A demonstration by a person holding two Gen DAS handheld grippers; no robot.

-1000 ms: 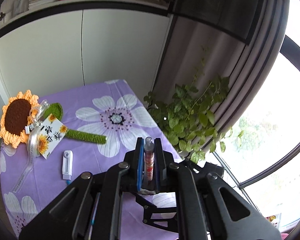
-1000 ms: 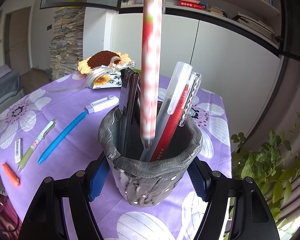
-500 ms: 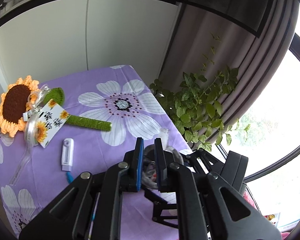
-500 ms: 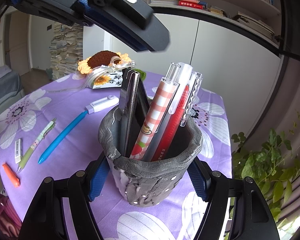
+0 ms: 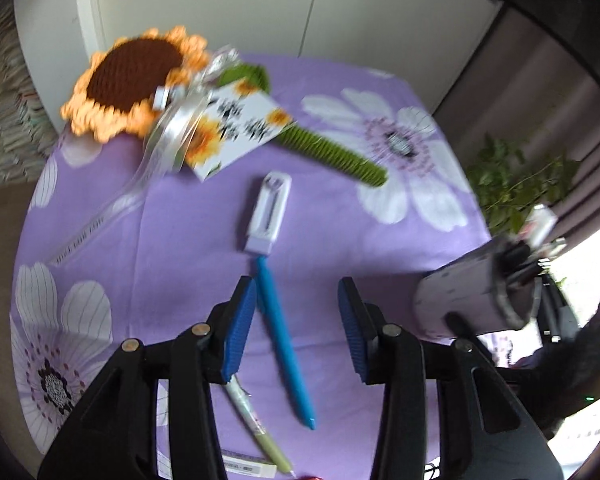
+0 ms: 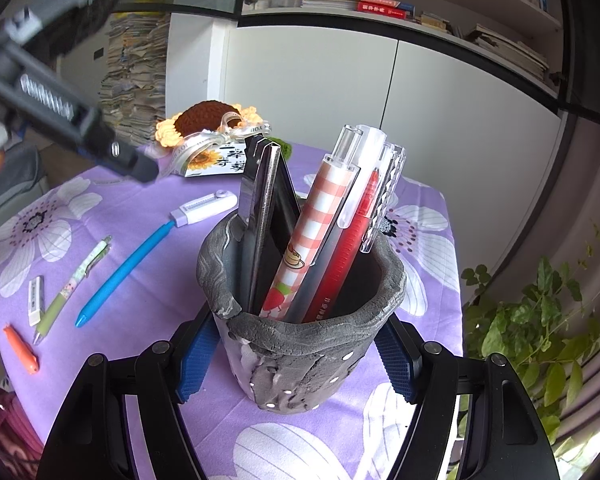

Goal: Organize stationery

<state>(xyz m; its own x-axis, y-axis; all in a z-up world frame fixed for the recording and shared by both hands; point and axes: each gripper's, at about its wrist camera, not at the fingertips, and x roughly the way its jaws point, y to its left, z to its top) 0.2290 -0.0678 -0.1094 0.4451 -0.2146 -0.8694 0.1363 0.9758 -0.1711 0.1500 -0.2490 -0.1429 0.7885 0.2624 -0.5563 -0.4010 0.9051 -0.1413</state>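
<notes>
While the right gripper (image 6: 295,364) clamps the grey pen holder (image 6: 300,344) | left gripper (image 5: 295,328) spread wide, empty, over blue pen (image 5: 283,340) lying left of the holder | step: fetch next pen | next: lower, straddle barrel, close.

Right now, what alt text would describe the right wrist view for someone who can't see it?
The right gripper clasps a grey pen holder containing a checked pen, a red pen and dark items. On the purple floral tablecloth behind lie a blue pen and a green pen.
</notes>
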